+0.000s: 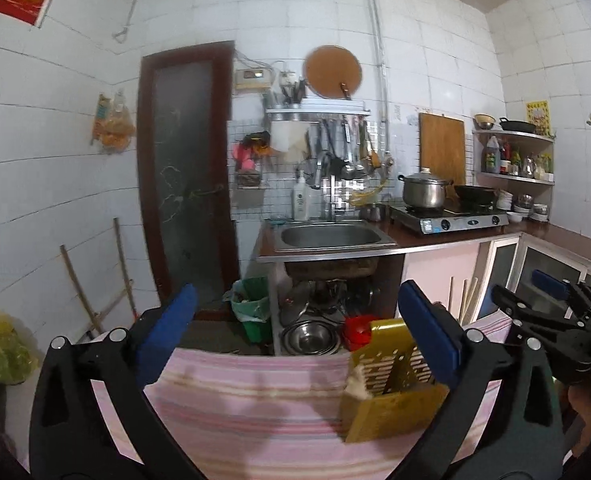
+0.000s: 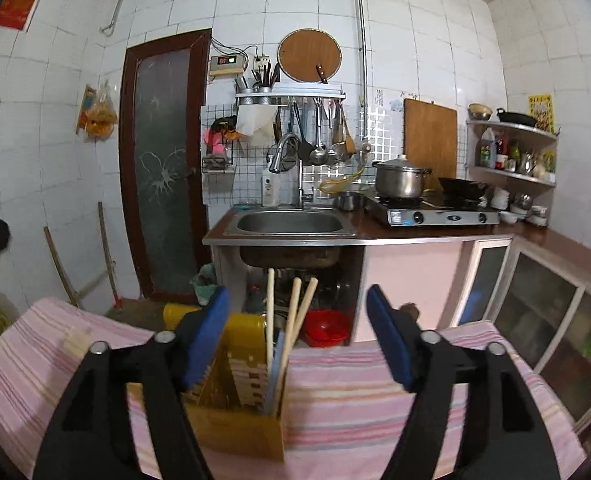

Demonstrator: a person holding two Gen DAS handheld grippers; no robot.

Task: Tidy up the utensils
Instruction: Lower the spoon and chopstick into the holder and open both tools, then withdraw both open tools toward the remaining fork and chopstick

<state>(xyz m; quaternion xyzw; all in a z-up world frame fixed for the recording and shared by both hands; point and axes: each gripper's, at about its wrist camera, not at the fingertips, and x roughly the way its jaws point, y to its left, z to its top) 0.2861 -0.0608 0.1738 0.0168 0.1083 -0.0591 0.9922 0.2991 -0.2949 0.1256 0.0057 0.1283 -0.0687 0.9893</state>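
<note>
Seemingly near done: both my left gripper (image 1: 295, 340) and right gripper (image 2: 297, 336) hang spread and empty over the yellow slotted plastic utensil holder (image 2: 235, 400) on the pink striped cloth (image 2: 375, 420), wooden chopsticks (image 2: 295, 312) standing inside, so next I'd hunt for strays.

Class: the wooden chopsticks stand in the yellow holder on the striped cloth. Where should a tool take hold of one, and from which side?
Grip a chopstick on its bare upper shaft, above the yellow holder. Come from above and in front, jaws closing across the shaft. The chopsticks stand nearly upright with lower ends hidden in the holder, so probably only the tops are free. The right tool is open and nearest.
</note>
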